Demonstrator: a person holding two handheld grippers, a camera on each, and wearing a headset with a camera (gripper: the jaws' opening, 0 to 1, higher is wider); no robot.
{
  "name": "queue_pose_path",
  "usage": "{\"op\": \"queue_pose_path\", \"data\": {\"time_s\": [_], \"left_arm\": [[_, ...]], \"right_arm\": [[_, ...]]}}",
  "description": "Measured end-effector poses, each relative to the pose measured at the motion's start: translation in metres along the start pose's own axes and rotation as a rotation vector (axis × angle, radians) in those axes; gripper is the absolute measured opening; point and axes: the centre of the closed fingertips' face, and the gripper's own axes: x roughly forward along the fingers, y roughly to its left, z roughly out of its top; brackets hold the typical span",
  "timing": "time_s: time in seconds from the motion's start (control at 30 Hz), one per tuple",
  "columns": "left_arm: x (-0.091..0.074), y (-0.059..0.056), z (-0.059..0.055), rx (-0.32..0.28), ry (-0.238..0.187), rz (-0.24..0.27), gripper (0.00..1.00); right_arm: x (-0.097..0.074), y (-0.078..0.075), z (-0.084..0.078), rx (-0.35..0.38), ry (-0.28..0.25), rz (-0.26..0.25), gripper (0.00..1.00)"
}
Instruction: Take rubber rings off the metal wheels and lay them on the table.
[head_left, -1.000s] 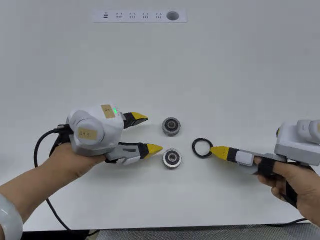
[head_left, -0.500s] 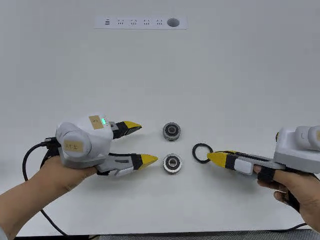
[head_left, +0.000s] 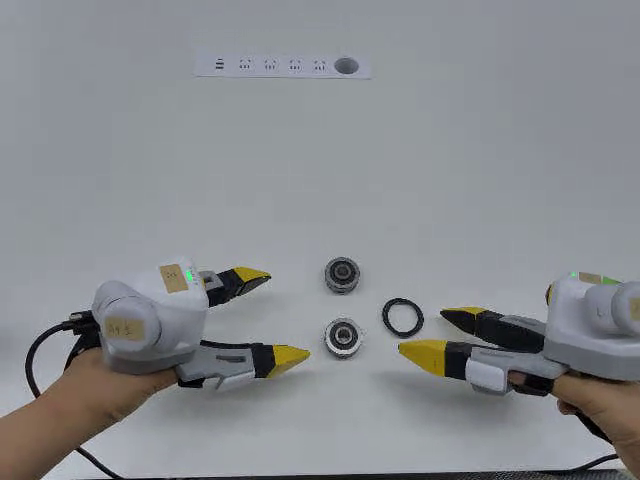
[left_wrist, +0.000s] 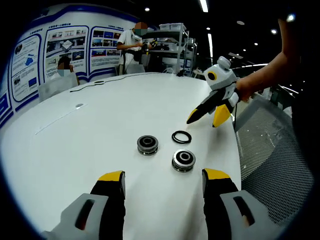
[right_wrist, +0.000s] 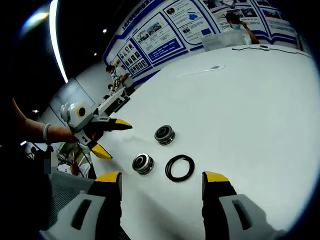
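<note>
Changing just now: the right gripper (head_left: 432, 333) was thin and shut a moment ago, with its tip at the rubber ring (head_left: 403, 317). Now its jaws stand wide apart, and it sits back from the ring without touching it.
What that means: the ring lies flat and loose on the table (head_left: 450, 180), so I think one ring is done.
Left gripper: the left gripper (head_left: 275, 315) was wide before and is wide now. It holds nothing.
Near wheel: the near wheel (head_left: 343, 338) looks shiny and bare round its edge. It lies just beside the loose ring.
Far wheel: the far wheel (head_left: 342, 274) looks dark round its edge, so it likely has its ring on. That one is probably next.
Where they sit: both wheels lie flat between the two grippers, a little apart from each other.
Other things: a white power strip (head_left: 283, 66) sits far back on the table. A black cable (head_left: 35, 345) trails from the left gripper.
In the way: nothing blocks the far wheel. The near wheel and the loose ring are close by and could get bumped.
</note>
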Motion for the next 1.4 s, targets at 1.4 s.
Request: {"op": "queue_pose_path", "data": {"time_s": [1.4], "left_arm": [[-0.057, -0.03, -0.021, -0.119, -0.082, 0.142, 0.99]], "right_arm": [[-0.033, 0.008, -0.016, -0.339, -0.066, -0.153, 1.0]]}}
